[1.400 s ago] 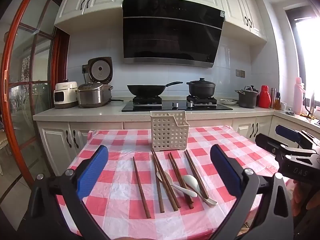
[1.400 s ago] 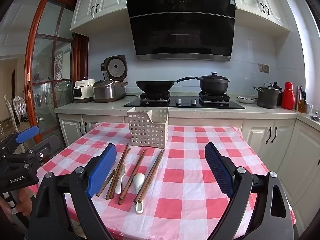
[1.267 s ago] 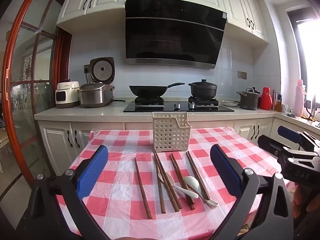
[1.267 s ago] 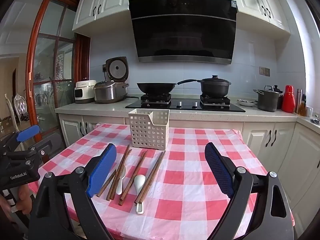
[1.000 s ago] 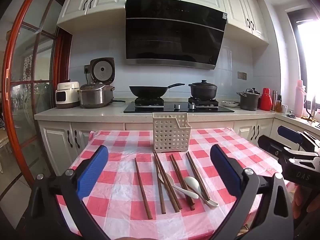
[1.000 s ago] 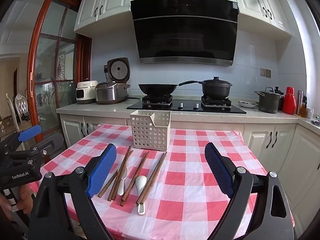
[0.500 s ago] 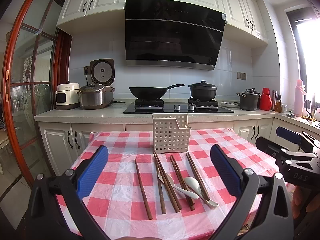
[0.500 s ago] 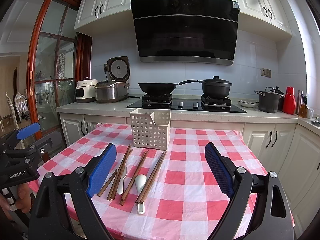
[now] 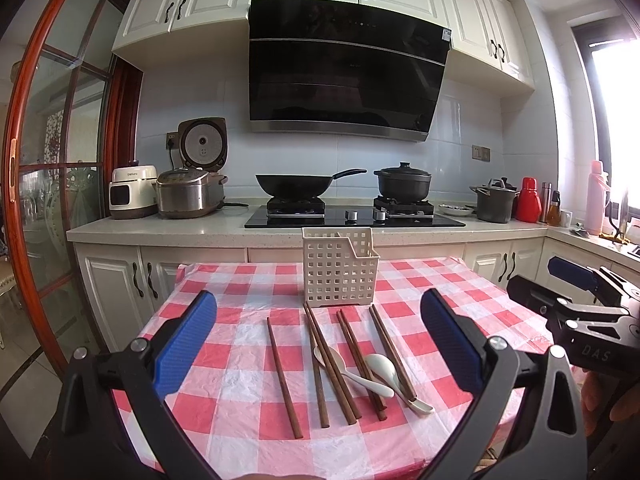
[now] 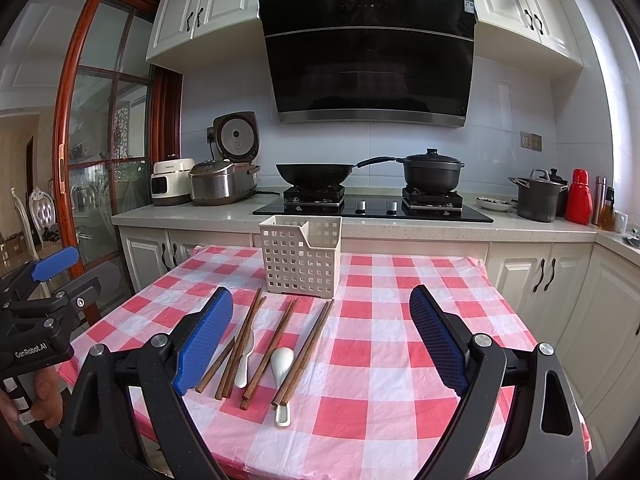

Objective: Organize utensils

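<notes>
Item: wooden chopsticks (image 9: 334, 356), several, lying loose and roughly parallel on the bench (image 9: 248, 420) with its checked cloth, mixed with two white spoons (image 9: 394, 376); some sticks cross the spoon handles. Perforated white holder (image 9: 340, 270) stands upright just behind them, apparently empty.

Left tool (image 9: 316, 344): released, jaws wide, above the near edge, utensils ahead between its pads. Right tool (image 10: 320, 340): released, likewise held back, utensils towards its left pad.

Handling, as a judgement: take one outlying stick first, pinch mid-length, tip it upright into the holder.
</notes>
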The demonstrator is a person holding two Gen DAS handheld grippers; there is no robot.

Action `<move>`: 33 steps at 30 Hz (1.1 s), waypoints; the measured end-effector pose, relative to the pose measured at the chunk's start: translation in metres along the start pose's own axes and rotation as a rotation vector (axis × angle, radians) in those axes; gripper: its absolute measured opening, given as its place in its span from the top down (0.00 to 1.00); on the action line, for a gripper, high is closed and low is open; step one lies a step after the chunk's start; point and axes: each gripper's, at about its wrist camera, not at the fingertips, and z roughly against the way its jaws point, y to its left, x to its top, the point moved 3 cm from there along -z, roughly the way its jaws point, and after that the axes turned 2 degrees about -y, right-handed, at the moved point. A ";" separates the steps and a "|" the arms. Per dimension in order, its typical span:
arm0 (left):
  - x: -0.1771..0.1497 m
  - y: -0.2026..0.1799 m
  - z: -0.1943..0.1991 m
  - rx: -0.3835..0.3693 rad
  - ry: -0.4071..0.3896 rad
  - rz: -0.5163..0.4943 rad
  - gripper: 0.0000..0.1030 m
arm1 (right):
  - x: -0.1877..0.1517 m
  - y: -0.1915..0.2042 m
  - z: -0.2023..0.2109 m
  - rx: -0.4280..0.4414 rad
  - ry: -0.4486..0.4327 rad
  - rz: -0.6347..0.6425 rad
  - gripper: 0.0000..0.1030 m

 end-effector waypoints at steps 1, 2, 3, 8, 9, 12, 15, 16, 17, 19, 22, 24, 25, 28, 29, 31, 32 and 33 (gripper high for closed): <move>0.000 0.000 0.000 0.001 0.000 0.001 0.04 | 0.000 0.000 0.000 0.001 0.000 -0.001 0.18; 0.000 0.000 0.000 0.000 0.001 0.000 0.04 | 0.000 0.000 0.000 0.001 0.000 -0.001 0.18; 0.000 0.000 0.000 0.000 0.001 0.001 0.04 | 0.000 0.000 0.000 0.001 0.001 -0.001 0.18; 0.000 0.000 0.000 0.000 0.000 -0.001 0.04 | -0.001 0.001 -0.001 0.001 0.002 -0.003 0.18; 0.000 0.000 0.000 0.000 0.000 -0.001 0.04 | -0.001 0.001 -0.001 0.002 0.001 -0.003 0.18; 0.000 0.000 0.000 0.000 0.001 0.002 0.04 | -0.001 0.001 -0.001 0.001 0.002 -0.002 0.18; 0.000 0.000 0.000 0.000 0.000 0.000 0.04 | -0.003 0.001 -0.002 0.003 0.003 -0.004 0.18; 0.000 0.000 0.000 0.003 -0.001 -0.002 0.04 | -0.003 0.001 -0.002 0.003 0.002 -0.003 0.18; 0.000 -0.001 0.000 0.004 -0.001 -0.003 0.04 | -0.003 0.001 -0.002 0.002 0.002 -0.004 0.18; 0.000 -0.001 0.000 0.002 -0.002 -0.002 0.04 | -0.002 0.001 -0.002 0.003 0.003 -0.004 0.18; 0.000 0.000 0.001 0.004 -0.001 0.000 0.04 | -0.003 0.001 -0.003 0.004 0.003 -0.009 0.18; 0.000 0.000 0.001 0.004 -0.001 0.003 0.04 | -0.004 0.000 -0.003 0.004 0.002 -0.012 0.18; 0.000 0.000 0.001 0.004 -0.002 0.004 0.04 | -0.005 0.000 -0.003 0.004 0.002 -0.013 0.18; -0.001 -0.001 0.001 0.005 -0.004 0.002 0.04 | -0.005 0.000 -0.003 0.004 0.003 -0.014 0.18; 0.000 0.000 0.001 0.004 -0.003 0.003 0.04 | -0.005 0.000 -0.003 0.004 0.003 -0.014 0.18; 0.000 0.000 0.001 0.004 -0.003 0.002 0.04 | -0.005 0.001 -0.003 0.004 0.004 -0.013 0.18; 0.000 0.000 0.001 0.005 -0.002 0.002 0.04 | -0.005 0.000 -0.003 0.005 0.004 -0.014 0.18; 0.001 0.000 0.001 0.005 -0.002 0.003 0.04 | -0.005 0.000 -0.003 0.005 0.004 -0.014 0.18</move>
